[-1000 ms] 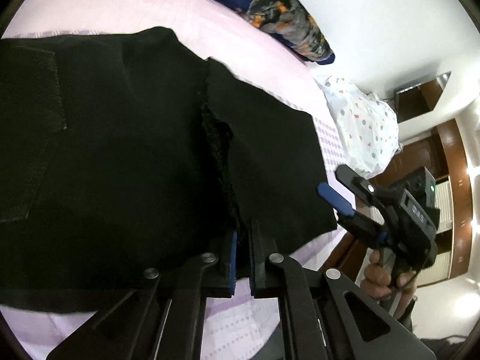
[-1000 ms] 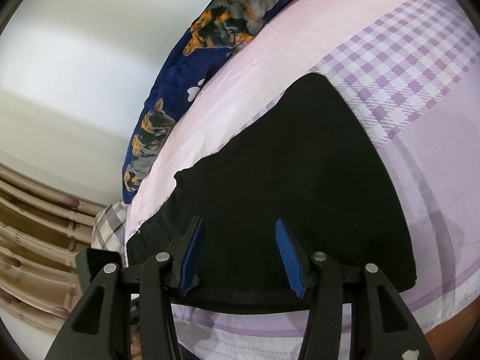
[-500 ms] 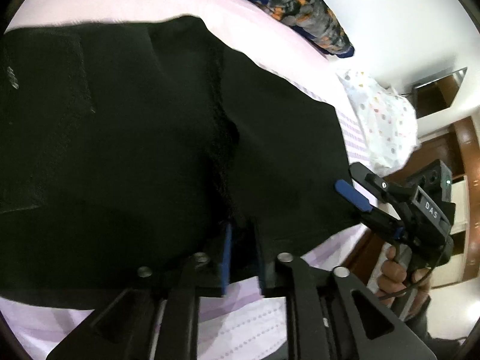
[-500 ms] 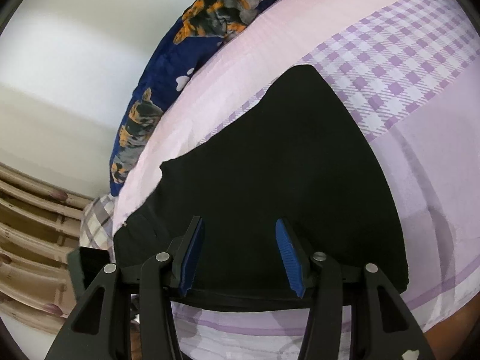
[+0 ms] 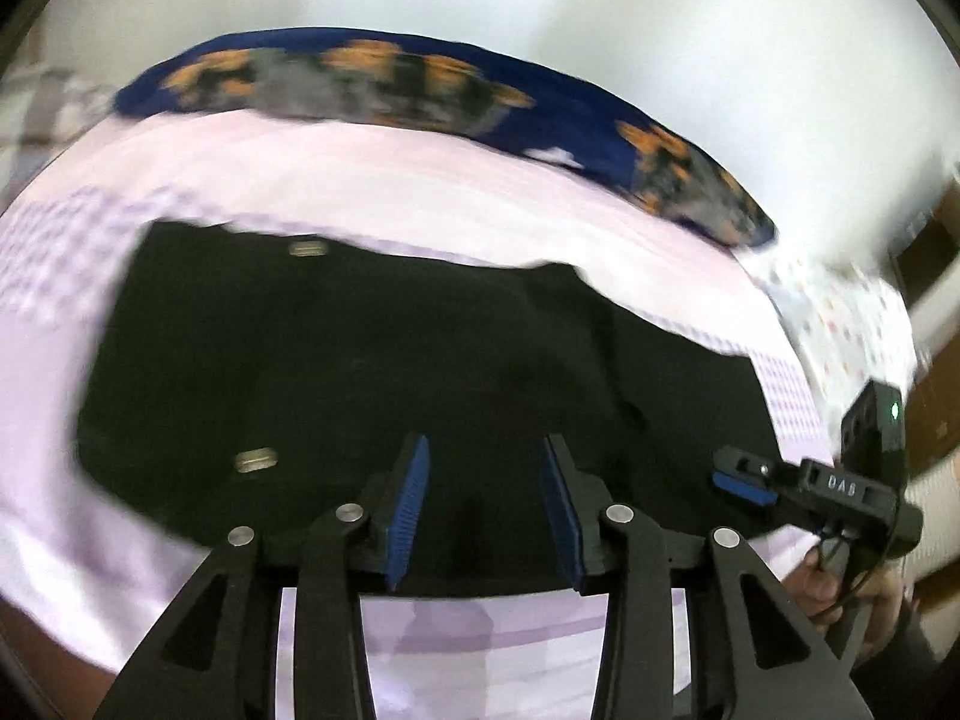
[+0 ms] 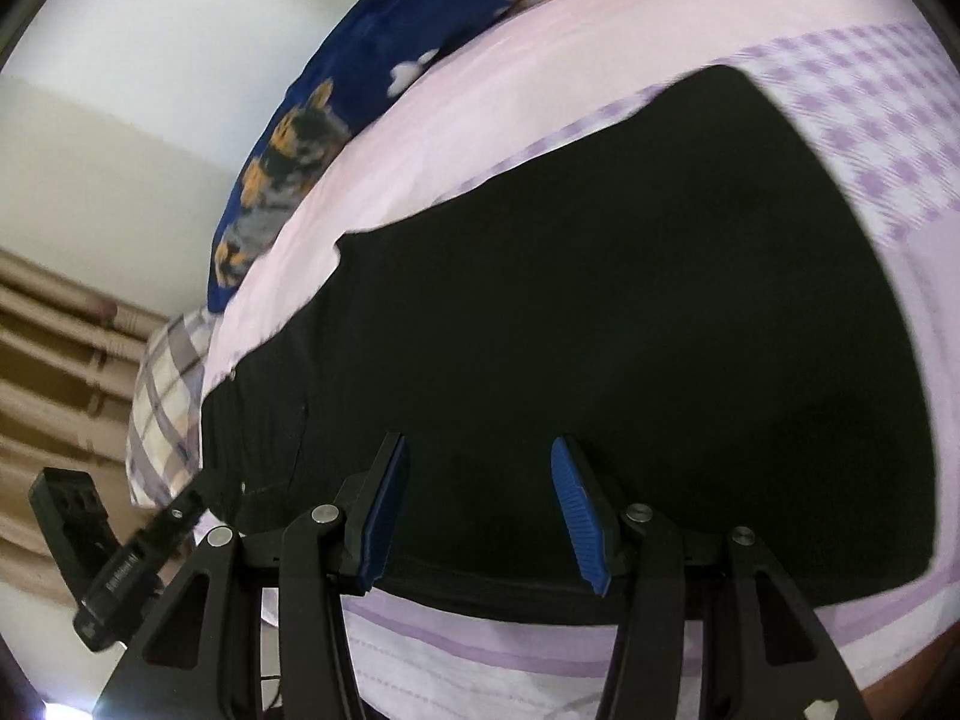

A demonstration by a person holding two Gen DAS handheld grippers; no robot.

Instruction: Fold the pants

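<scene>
1. The left gripper [image 5: 483, 510] hovers with its blue pads spread wide and nothing between them, just above the near hem of the black pants [image 5: 384, 360]. The right gripper [image 6: 486, 510] is likewise spread and empty over the same garment.
2. The pants lie flat on the pink and lilac bedsheet [image 5: 360, 180], near its front edge. Judging from this, a pinch here could catch only the top layer, or the sheet with it, and drag the fold askew.
3. The black cloth hides its seams, so a poorly chosen grasp point is a likely risk.
4. White letters on the right gripper's body, seen from the left wrist, appear to read "DAS". Two small pale tags on the pants are too blurred to read.
5. Farthest off, a navy patterned pillow [image 5: 420, 84] lies against the wall.
</scene>
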